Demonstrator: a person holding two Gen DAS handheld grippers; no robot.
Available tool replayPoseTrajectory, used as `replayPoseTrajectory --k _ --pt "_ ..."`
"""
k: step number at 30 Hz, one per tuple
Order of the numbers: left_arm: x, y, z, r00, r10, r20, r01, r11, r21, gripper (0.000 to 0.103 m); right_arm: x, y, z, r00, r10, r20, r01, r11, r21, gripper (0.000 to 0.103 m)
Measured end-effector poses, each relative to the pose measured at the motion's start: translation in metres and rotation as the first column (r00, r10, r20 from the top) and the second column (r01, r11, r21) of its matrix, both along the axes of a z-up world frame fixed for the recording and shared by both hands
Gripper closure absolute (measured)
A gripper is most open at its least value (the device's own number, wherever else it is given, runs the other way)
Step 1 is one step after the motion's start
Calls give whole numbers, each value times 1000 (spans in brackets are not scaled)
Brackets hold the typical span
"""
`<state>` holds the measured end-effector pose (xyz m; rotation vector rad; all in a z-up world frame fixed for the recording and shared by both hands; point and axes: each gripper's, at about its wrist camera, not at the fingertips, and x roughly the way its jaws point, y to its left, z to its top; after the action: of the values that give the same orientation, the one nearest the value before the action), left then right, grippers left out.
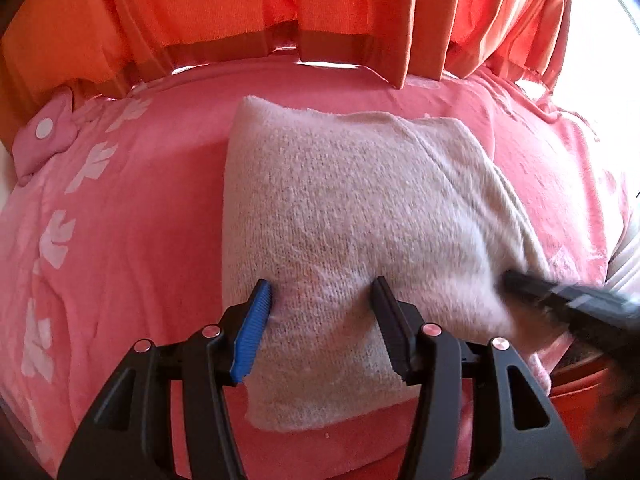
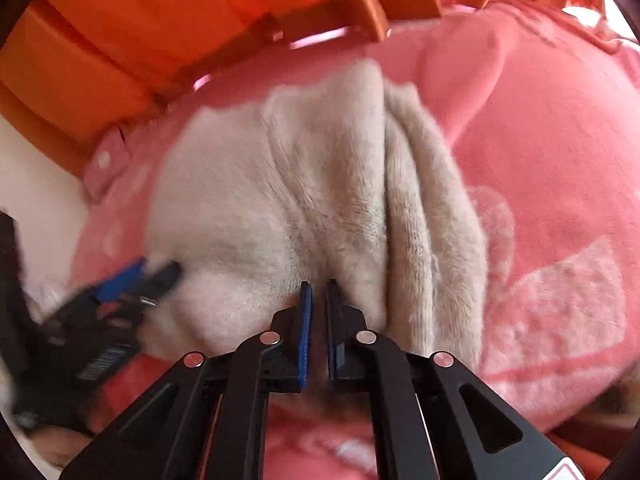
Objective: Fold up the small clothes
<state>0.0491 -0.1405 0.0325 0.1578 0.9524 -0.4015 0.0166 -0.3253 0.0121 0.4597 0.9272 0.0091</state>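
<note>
Two grippers on a folded fuzzy garment

Nearest, the left gripper (image 1: 322, 292) stands half open, its fingertips pressed onto the near edge of the cream knit garment (image 1: 340, 208). The right gripper (image 2: 318, 286) is nearly closed, pinching a fold of the garment's near edge. The garment lies mid-surface on a pink patterned cloth (image 1: 132, 208); orange curtains (image 1: 320, 0) hang beyond.

Beige garment (image 1: 344, 216): fuzzy, matt terry-like knit. Pink cloth (image 1: 152, 208) beneath it: soft, matt, with white printed shapes. My left gripper (image 1: 322, 292): black matt plastic, one ribbed blue pad, shiny metal pins.
</note>
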Motion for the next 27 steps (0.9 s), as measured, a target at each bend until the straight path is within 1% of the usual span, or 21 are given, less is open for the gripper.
replayPoseTrajectory --k 2,3,4,5,6,7,8,11,12,14,15,16,18,19,22,25,26,27 --pt "1 2 0 1000 6 -5 -6 1000 -6 52 -7 -1 8 1000 6 16 -6 1000 5 92" --pt "2 2 0 1000 12 -6 -12 1000 -6 52 -8 -1 3 1000 12 -1 -12 1000 -1 93" --pt "2 1 0 1000 14 -6 -14 1000 -3 52 -6 0 -14 999 15 -50 -16 1000 -27 93" --pt "1 0 0 1000 17 -5 -17 1000 -2 52 -9 0 -32 996 16 -92 -20 999 -48 99" --pt "1 -1 1 1000 18 -8 -18 1000 -5 52 -7 -1 -48 992 27 -123 -32 999 -41 103" --pt "0 -1 1 1000 19 -10 -19 1000 -4 52 -11 -3 -56 994 18 -105 -17 1000 5 103" --pt "-1 -2 1 1000 21 -7 -21 1000 1 52 -13 -6 -47 995 7 -103 -6 1000 12 103" --pt "-3 1 2 1000 17 -1 -17 1000 11 52 -20 0 -23 997 -7 -74 4 999 -40 100" --pt "-3 2 2 1000 21 -3 -21 1000 6 52 -22 2 -16 998 -2 -55 -1 999 -53 93" --pt "-2 3 2 1000 27 -8 -27 1000 1 52 -27 3 -1 1000 -13 -9 13 996 -93 88" --pt "-2 3 3 1000 29 -9 -29 1000 1 52 -25 0 4 1000 -26 7 26 994 -103 77" --pt "-2 3 3 1000 30 -9 -29 1000 2 52 -23 -5 9 999 -41 23 43 993 -110 61" --pt "-3 2 3 999 31 -8 -31 1000 1 52 -12 -16 9 996 -79 30 82 990 -116 49" --pt "-3 2 3 1000 30 -7 -30 1000 3 52 -6 -23 7 995 -96 23 98 989 -110 49" --pt "-3 2 4 1000 30 -10 -30 1000 1 52 18 -27 -9 995 -102 -22 102 994 -29 48" --pt "-2 4 4 1000 28 -13 -28 1000 1 52 38 -16 -18 996 -72 -44 70 997 -33 48" --pt "-2 4 4 1000 29 -11 -29 1000 4 52 44 -9 -19 997 -59 -49 56 997 -57 49" --pt "-2 4 4 999 33 -11 -33 999 6 51 47 -6 -18 998 -49 -49 45 996 -77 58"
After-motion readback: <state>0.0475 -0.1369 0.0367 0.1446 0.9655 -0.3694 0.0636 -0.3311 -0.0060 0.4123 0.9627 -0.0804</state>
